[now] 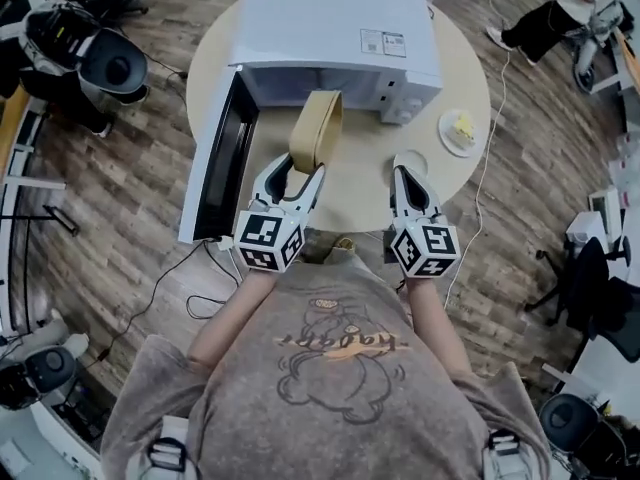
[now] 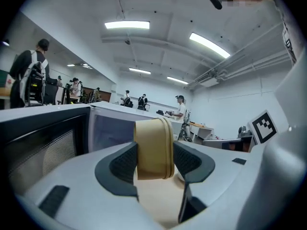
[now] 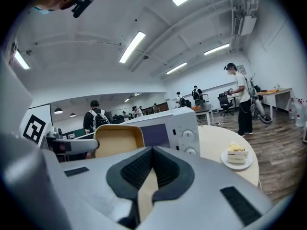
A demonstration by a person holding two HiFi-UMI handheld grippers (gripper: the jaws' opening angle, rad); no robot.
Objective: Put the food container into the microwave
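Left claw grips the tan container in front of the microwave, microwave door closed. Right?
No: the microwave door stands wide open, as the head view shows. The rest holds: the left claw grips the tan container in front of the microwave.

The person wears a fuzzy grey-brown shirt [image 1: 335,408] with short sleeves and a cartoon bear [image 1: 335,363] drawn on the front. 2 grey straps with black buckles [image 1: 167,455] sit on the shoulders. The left gripper [image 1: 303,173] and the right gripper [image 1: 405,166] are white, with black bumpy pads [image 2: 125,163] inside. Each has a cube [image 1: 268,240] with black and white square marks.
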